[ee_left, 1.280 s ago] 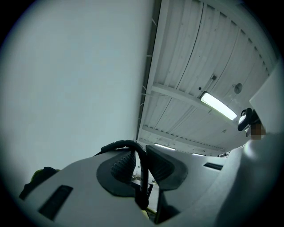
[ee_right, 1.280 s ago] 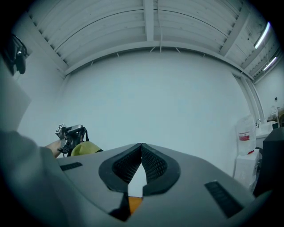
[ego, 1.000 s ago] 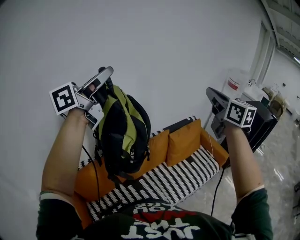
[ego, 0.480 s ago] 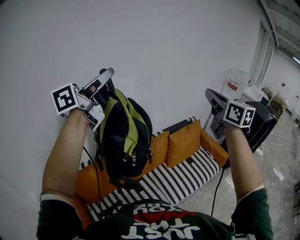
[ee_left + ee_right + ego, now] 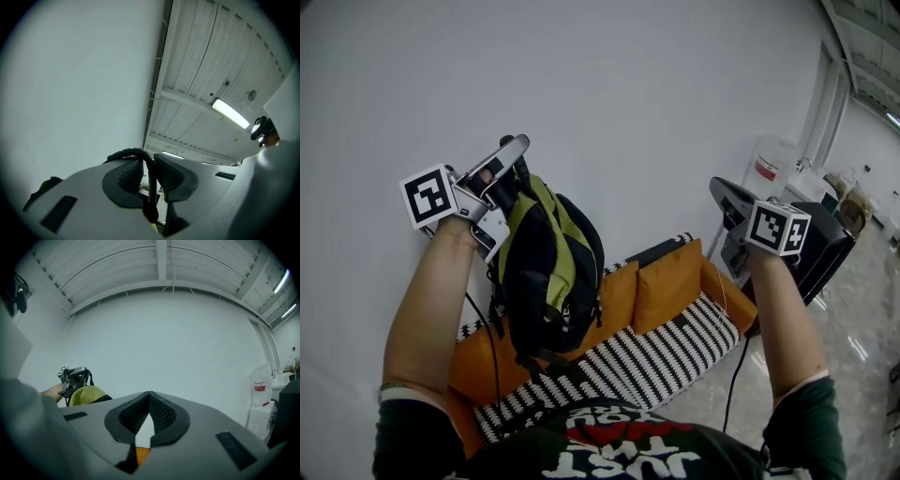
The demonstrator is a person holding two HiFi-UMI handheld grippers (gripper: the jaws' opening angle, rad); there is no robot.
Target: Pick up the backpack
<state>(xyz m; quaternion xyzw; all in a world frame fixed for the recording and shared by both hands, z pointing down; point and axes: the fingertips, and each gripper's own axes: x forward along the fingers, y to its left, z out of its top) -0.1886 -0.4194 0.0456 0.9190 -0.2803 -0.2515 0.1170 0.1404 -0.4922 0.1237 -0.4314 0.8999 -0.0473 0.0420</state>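
The left gripper (image 5: 514,145) pinches the black-and-green fabric backpack (image 5: 548,272) by its black top loop; the pack hangs at the gripper's 5 o'clock. The right gripper (image 5: 149,397), jaws together, holds nothing.

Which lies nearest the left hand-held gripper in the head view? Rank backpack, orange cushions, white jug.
1. The backpack: hanging from the left hand-held gripper, strap clamped.
2. The orange cushions: lower, to its right.
3. The white jug: far to the right.

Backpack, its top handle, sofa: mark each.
backpack (image 5: 548,281), head view, middle of its black-and-green body.
top handle (image 5: 151,190), left gripper view, strap section between the jaws.
sofa (image 5: 670,279), head view, orange back cushion.
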